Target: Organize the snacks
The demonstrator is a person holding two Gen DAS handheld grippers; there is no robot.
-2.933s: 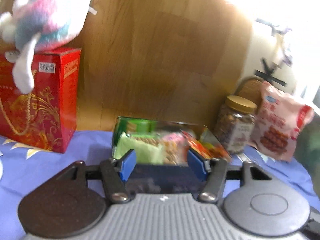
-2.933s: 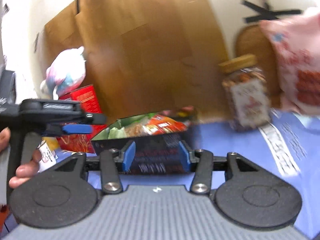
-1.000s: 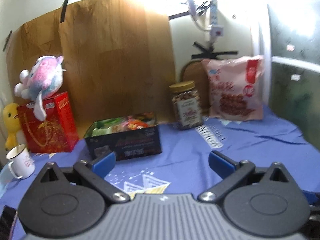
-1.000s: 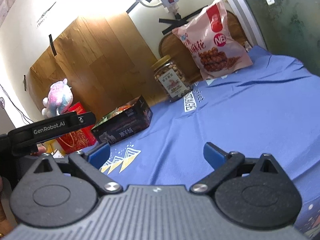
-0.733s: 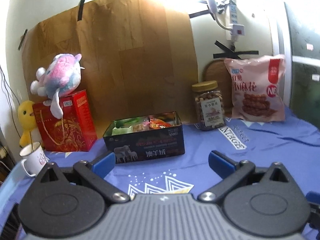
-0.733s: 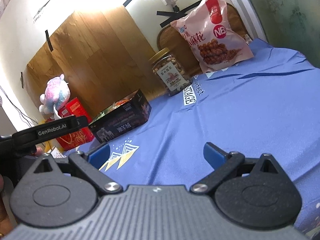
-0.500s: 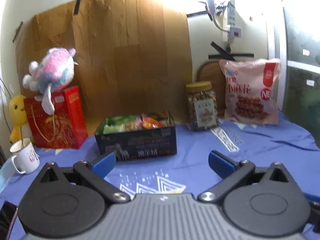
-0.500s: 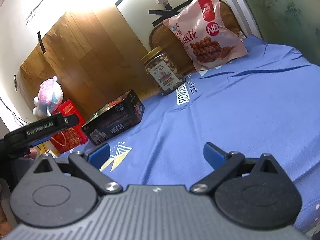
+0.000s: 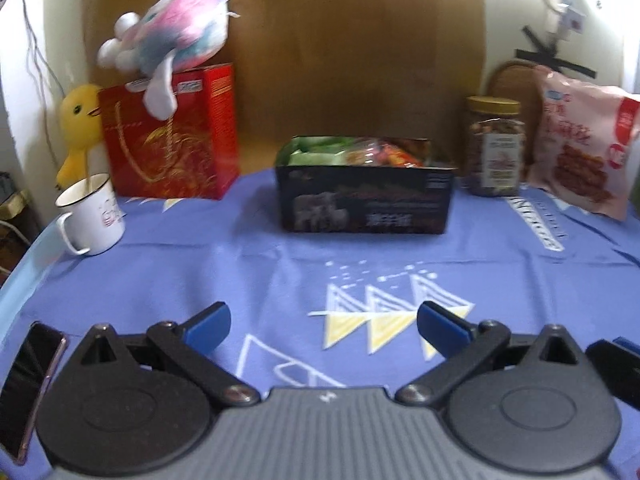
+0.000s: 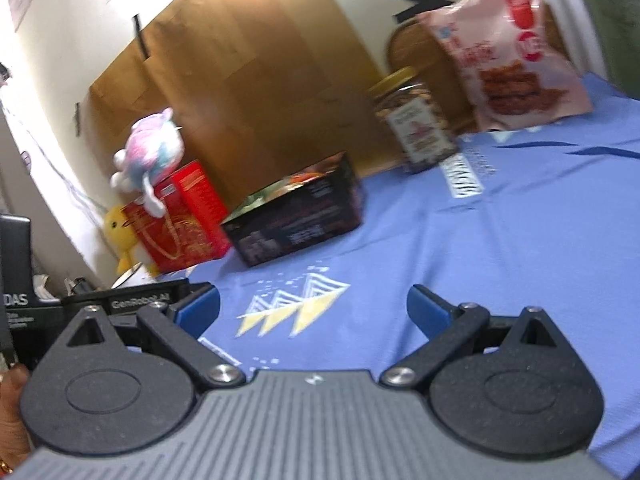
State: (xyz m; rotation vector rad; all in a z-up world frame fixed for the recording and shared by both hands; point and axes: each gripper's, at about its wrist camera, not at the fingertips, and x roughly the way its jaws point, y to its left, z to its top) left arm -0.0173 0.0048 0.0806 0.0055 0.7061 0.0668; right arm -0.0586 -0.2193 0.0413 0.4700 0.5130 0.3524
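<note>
A black open-topped box [image 9: 366,200] [image 10: 298,216] filled with green, orange and red snack packets stands on the blue cloth toward the back. Right of it are a gold-lidded jar of nuts [image 9: 496,148] [image 10: 414,124] and a pink snack bag [image 9: 584,140] [image 10: 508,48] leaning on the wall. My left gripper [image 9: 322,326] is open with nothing between its fingers, well in front of the box. My right gripper [image 10: 312,304] is open too and holds nothing, low over the cloth, front right of the box. The left gripper's body [image 10: 132,300] shows at its left.
A red gift box [image 9: 172,132] with a pink-blue plush toy [image 9: 172,36] on top stands left of the snack box, a yellow duck plush [image 9: 78,124] behind it. A white mug [image 9: 92,216] and a phone [image 9: 34,380] lie at the left table edge. A hand [image 10: 12,420] holds the left gripper.
Both grippers, earlier shut on the black box's front wall, have let go and pulled back from it. Over the last half second both views drew slightly nearer the box.
</note>
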